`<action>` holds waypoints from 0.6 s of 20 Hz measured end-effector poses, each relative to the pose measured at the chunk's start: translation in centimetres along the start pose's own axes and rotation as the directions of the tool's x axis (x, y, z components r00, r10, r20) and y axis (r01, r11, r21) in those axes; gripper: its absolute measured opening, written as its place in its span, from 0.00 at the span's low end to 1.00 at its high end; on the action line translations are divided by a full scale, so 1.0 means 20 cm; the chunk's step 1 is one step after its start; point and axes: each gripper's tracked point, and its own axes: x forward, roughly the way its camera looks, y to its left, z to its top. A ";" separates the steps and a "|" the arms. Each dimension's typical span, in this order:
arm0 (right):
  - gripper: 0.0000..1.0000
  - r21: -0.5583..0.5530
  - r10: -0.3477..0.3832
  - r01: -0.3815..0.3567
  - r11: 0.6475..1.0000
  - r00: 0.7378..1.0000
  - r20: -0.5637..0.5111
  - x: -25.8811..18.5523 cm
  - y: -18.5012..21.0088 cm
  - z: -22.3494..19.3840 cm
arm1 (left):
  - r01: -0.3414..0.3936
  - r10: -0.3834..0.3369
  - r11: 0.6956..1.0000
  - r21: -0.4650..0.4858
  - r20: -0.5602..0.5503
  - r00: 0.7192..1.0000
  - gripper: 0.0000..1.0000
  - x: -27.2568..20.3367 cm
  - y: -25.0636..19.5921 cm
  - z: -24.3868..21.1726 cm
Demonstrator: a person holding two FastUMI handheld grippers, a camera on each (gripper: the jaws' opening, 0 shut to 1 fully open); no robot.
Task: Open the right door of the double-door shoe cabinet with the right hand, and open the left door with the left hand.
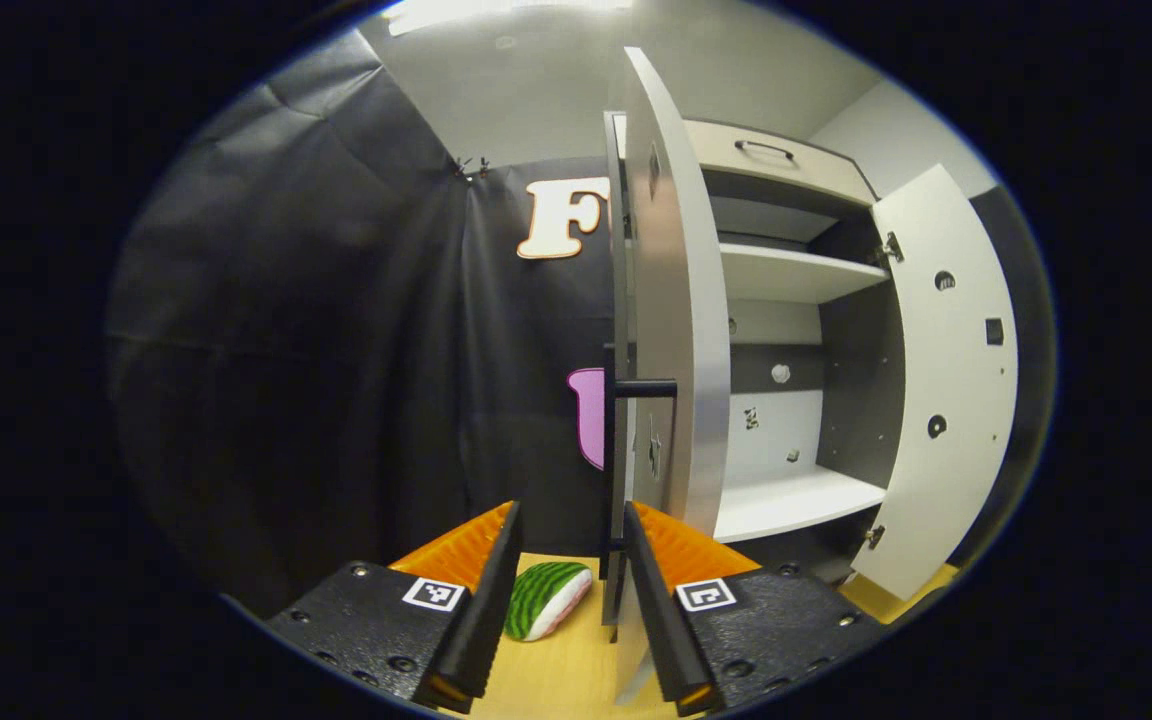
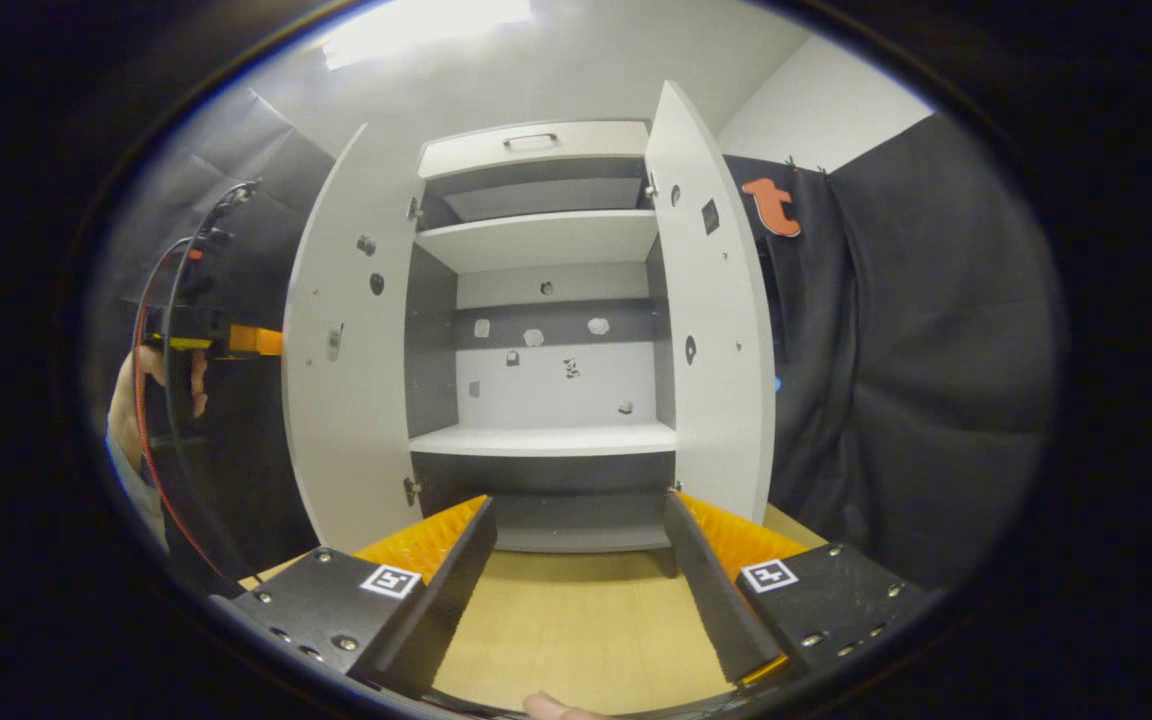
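The shoe cabinet [image 2: 546, 240] stands with both doors swung out. In the left gripper view the left door [image 1: 671, 300] is seen edge-on, and its black handle [image 1: 610, 450] hangs between the fingers of my left gripper [image 1: 571, 510]. The handle lies close to the right-hand finger [image 1: 651, 590], apart from the other, and the jaws are open. The right door [image 1: 946, 380] stands wide beyond it. In the right gripper view my right gripper [image 2: 578, 498] is open and holds nothing, back from the cabinet and facing its shelves between the left door [image 2: 346, 350] and the right door [image 2: 721, 330].
The cabinet rests on a wooden table [image 2: 576, 620]. A watermelon-slice toy [image 1: 546, 598] lies on it by the left door's foot. A drawer [image 2: 531, 150] tops the cabinet. A hand [image 2: 151, 390] holds the left gripper [image 2: 226, 340] behind the left door. Black cloth walls both sides.
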 end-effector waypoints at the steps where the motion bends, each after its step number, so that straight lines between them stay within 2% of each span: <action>1: 1.00 -0.001 -0.001 0.001 1.000 1.000 0.000 0.00 0.00 0.00 | 0.000 0.000 1.000 0.010 -0.010 1.000 0.69 -0.03 0.00 -0.03; 2: 1.00 -0.004 -0.001 0.001 1.000 1.000 0.001 0.00 0.01 0.00 | 0.006 -0.005 1.000 0.017 -0.012 1.000 0.80 -0.06 -0.01 -0.05; 4: 1.00 -0.005 0.003 -0.003 1.000 1.000 0.004 0.00 0.01 0.01 | -0.008 0.009 1.000 0.026 -0.013 1.000 0.94 -0.16 -0.01 -0.08; 5: 1.00 -0.005 0.007 -0.007 1.000 1.000 0.005 -0.01 0.02 0.01 | -0.021 0.021 0.999 0.030 -0.010 1.000 0.97 -0.20 -0.01 -0.09; 6: 1.00 -0.004 0.008 -0.008 1.000 1.000 0.006 -0.01 0.02 0.01 | -0.028 0.028 0.999 0.040 0.004 1.000 0.94 -0.25 -0.02 -0.09; 7: 1.00 -0.004 0.008 -0.008 1.000 1.000 0.007 -0.01 0.03 0.01 | -0.039 0.038 0.998 0.049 0.014 0.999 0.97 -0.29 -0.03 -0.09; 8: 1.00 -0.004 0.009 -0.009 1.000 1.000 0.007 -0.01 0.03 0.01 | -0.042 0.041 0.998 0.056 0.030 0.999 0.94 -0.33 -0.06 -0.09; 12: 0.98 -0.004 0.014 -0.014 1.000 1.000 0.004 0.00 0.02 0.01 | -0.066 0.065 0.997 0.042 0.019 0.998 0.96 -0.46 -0.15 -0.15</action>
